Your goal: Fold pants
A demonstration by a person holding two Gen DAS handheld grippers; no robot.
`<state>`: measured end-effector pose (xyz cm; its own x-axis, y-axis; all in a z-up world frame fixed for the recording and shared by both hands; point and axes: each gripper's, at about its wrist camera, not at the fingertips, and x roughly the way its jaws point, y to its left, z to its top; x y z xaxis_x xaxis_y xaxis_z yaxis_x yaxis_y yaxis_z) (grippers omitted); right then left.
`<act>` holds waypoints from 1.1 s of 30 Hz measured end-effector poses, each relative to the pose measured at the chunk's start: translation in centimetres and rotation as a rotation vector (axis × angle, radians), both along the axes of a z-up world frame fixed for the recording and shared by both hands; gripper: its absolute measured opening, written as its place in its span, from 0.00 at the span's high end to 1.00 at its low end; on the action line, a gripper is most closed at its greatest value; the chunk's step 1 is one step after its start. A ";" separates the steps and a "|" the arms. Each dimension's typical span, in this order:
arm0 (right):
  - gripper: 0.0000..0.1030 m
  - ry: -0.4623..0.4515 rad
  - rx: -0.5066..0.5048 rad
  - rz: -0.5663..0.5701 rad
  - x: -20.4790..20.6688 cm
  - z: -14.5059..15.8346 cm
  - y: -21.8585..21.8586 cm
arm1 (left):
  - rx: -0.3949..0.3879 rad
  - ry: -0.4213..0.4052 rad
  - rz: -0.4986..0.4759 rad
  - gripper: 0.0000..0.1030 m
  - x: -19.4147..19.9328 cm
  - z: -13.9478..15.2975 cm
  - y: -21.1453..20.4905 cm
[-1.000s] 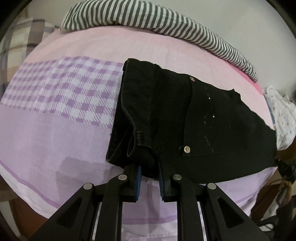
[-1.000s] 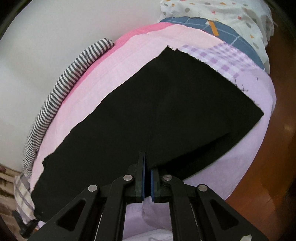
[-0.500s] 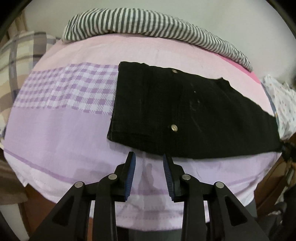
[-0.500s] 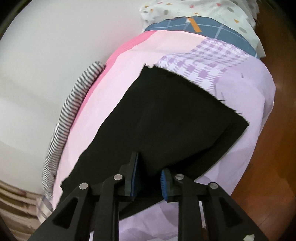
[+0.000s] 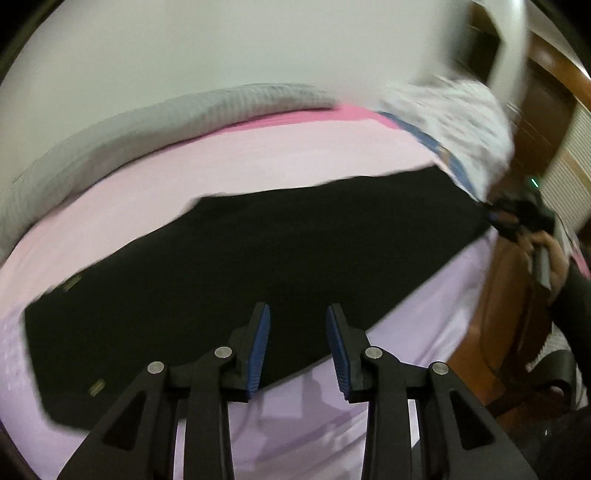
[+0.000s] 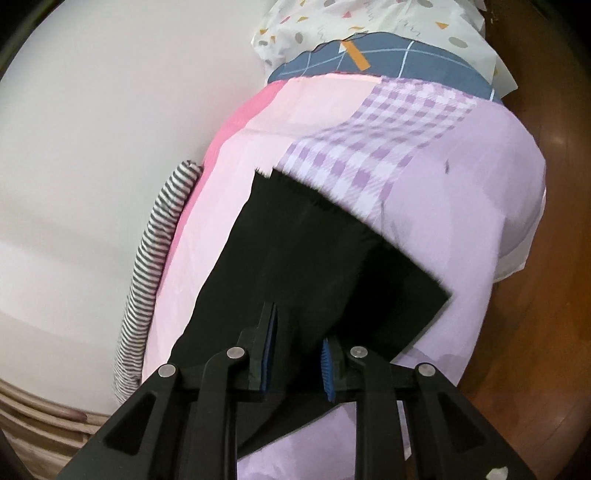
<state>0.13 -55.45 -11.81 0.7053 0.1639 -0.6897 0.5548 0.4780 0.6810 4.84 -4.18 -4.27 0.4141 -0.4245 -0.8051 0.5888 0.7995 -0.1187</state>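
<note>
Black pants (image 5: pixel 295 251) lie flat across the pink and lilac bed sheet (image 5: pixel 258 158). My left gripper (image 5: pixel 297 332) hovers open over their near edge, with nothing pinched; this view is blurred by motion. At the pants' right end a hand (image 5: pixel 546 254) holds the other gripper. In the right wrist view the pants (image 6: pixel 295 266) run away from me to a frayed hem. My right gripper (image 6: pixel 297 343) stands open above that leg end, black cloth showing in the gap with the pads off it.
A striped cloth (image 6: pixel 155 251) lies along the wall side of the bed. A white patterned cloth (image 6: pixel 369 29) and a blue checked one (image 6: pixel 388 59) are piled at the far end. Brown wooden floor (image 6: pixel 535 295) lies past the bed's right edge.
Both grippers have let go of the pants, which now lie flat. The left gripper swung right along them, from the waistband toward the legs. The right gripper's jaws parted and it rolled.
</note>
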 end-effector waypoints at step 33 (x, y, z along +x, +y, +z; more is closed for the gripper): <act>0.96 0.033 -0.060 -0.015 -2.4 1.6 -2.0 | 0.035 0.049 -0.430 0.93 -2.7 -6.9 -19.3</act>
<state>-2.27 -57.45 -10.21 0.6838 0.1115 -0.7211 0.5839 0.5090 0.6325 2.11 -23.48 -11.17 0.1663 -0.5223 -0.8364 0.8634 0.4868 -0.1324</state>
